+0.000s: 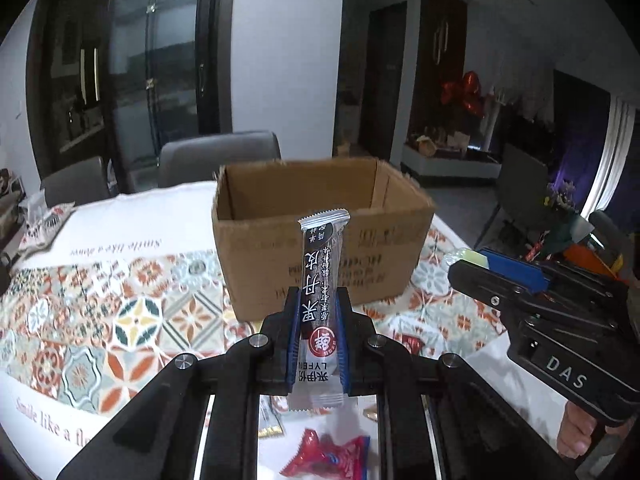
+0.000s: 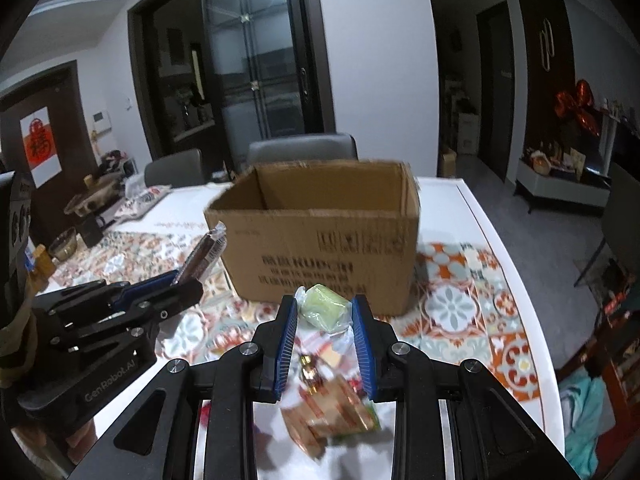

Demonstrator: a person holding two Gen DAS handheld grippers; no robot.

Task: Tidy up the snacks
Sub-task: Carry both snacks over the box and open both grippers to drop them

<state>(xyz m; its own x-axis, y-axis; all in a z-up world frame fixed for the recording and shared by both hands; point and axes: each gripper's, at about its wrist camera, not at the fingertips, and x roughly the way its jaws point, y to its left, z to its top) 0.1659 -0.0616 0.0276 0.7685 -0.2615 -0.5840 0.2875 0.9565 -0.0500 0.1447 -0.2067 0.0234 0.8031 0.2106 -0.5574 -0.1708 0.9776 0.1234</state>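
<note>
My left gripper (image 1: 318, 300) is shut on a long dark snack bar (image 1: 320, 280) with a silver wrapper end, held upright in front of the open cardboard box (image 1: 256, 248). The bar also shows in the right wrist view (image 2: 204, 252), with the left gripper (image 2: 188, 280) at the left. My right gripper (image 2: 325, 304) is shut on a pale green wrapped candy (image 2: 324, 306), just before the box (image 2: 320, 248). In the left wrist view the right gripper (image 1: 476, 258) shows at the right with the green candy (image 1: 466, 257) at its tips.
Loose snacks lie on the patterned tablecloth (image 1: 100, 304) below the grippers: a red packet (image 1: 332, 458), a gold packet (image 1: 272, 426) and an orange-green packet (image 2: 332, 412). Grey chairs (image 1: 216, 156) stand behind the table. The table's right edge (image 2: 516, 280) drops to the floor.
</note>
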